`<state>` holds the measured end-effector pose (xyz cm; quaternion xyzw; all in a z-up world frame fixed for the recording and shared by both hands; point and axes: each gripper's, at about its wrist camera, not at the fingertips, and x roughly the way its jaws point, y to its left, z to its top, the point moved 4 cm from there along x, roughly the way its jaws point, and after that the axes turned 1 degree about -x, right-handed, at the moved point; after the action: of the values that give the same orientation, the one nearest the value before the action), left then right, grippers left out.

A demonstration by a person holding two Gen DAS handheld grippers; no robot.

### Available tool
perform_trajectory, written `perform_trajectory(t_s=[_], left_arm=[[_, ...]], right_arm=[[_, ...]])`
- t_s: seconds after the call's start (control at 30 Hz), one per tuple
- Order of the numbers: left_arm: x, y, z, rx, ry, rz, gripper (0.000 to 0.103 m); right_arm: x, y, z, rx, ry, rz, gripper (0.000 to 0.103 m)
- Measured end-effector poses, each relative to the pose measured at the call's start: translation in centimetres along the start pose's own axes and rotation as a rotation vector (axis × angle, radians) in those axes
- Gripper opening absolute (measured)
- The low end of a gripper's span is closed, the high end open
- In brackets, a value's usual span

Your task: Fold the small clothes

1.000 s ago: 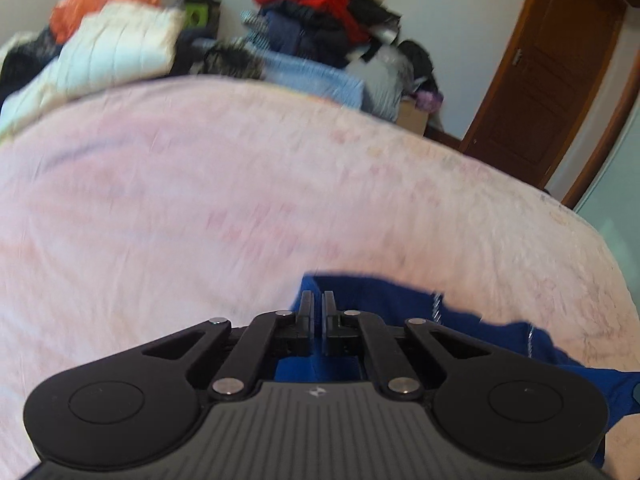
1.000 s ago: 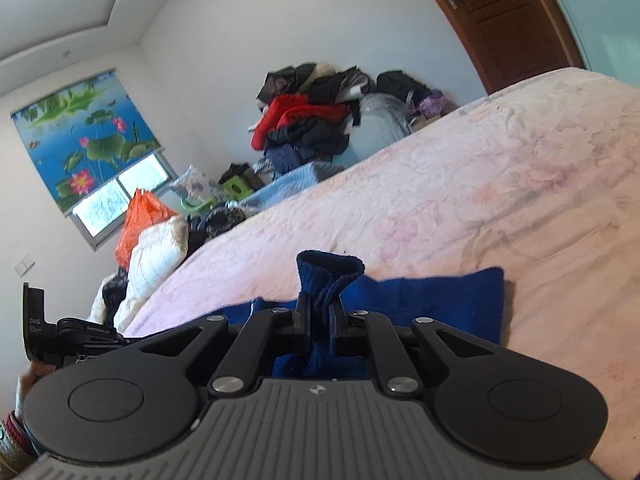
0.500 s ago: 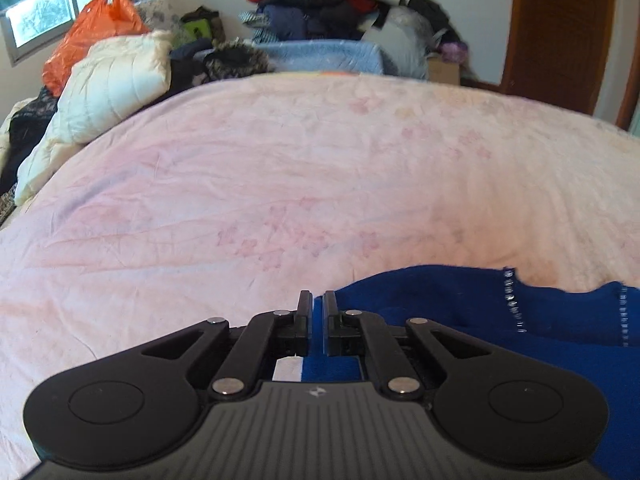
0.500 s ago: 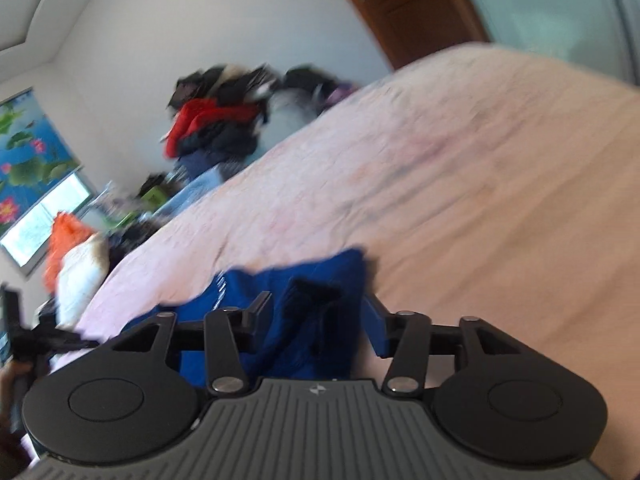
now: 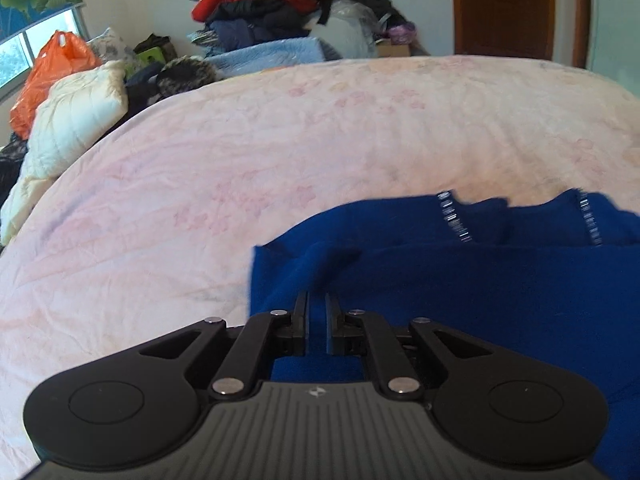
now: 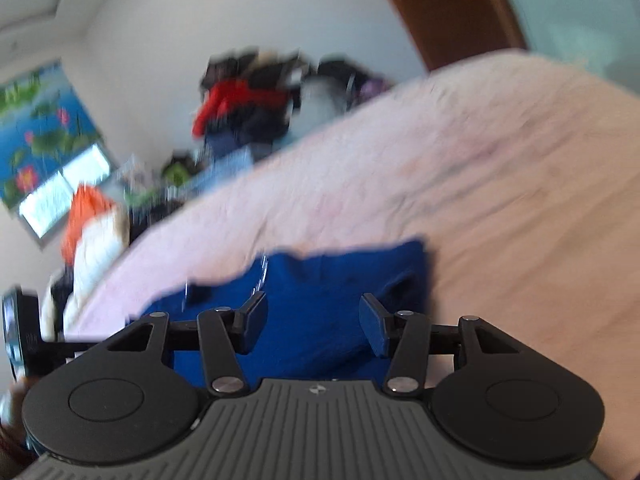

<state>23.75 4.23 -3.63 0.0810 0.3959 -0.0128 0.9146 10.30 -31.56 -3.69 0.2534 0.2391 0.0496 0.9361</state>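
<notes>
Jaws of left gripper point(image 5: 317, 316) nearly together over blue garment point(image 5: 460, 292); right gripper point(image 6: 312, 322) opening above it.

We see soft, even daylight from the window point(image 5: 28, 52) at far left, with no hard shadows or glare. The left wrist view is fairly sharp, the right wrist view smeared by motion blur; both bow the bed point(image 5: 360, 128) towards dark vignetted corners

- A garment point(image 5: 500, 280) lies on the near part of the bed point(image 5: 320, 140).
- A clothes pile point(image 5: 272, 12) sits behind the bed's far edge.
- A door point(image 5: 504, 8) stands right of the pile; a pillow point(image 5: 76, 120) lies at the bed's left.
</notes>
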Motion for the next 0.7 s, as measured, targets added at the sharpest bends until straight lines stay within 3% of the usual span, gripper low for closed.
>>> perform_trajectory(t_s=[0.07, 0.17, 0.23, 0.37, 0.43, 0.47, 0.53, 0.7], left_arm=[[-0.7, -1.9, 0.5, 0.004, 0.013, -0.082, 0.007], [-1.5, -5.9, 0.7, 0.038, 0.034, -0.209, 0.007], [-1.6, -8.6, 0.5, 0.073, 0.061, -0.265, 0.007], [-2.0, -13.0, -0.4, 0.130, 0.110, -0.354, 0.007], [-2.4, -14.8, -0.7, 0.173, 0.108, -0.399, 0.007], [-2.6, -15.7, -0.8, 0.194, 0.106, -0.422, 0.007], [-2.8, -17.2, -0.8, 0.218, 0.108, -0.461, 0.007], [-3.6, -20.4, -1.1, 0.261, 0.121, -0.574, 0.008]], right_arm=[[-1.4, -1.9, 1.5, 0.026, -0.047, 0.017, 0.055], [-0.4, -3.6, 2.5, 0.116, 0.031, 0.186, 0.055], [0.5, -4.2, 2.7, 0.153, 0.049, 0.237, 0.055], [2.8, -4.6, 2.2, 0.163, 0.143, 0.220, 0.055], [3.1, -4.0, 1.9, 0.149, 0.171, 0.253, 0.056], [3.1, -3.5, 2.0, 0.145, 0.184, 0.287, 0.059], [3.2, -3.0, 2.4, 0.142, 0.191, 0.314, 0.077], [5.2, -3.5, 3.4, 0.095, 0.225, 0.242, 0.079]])
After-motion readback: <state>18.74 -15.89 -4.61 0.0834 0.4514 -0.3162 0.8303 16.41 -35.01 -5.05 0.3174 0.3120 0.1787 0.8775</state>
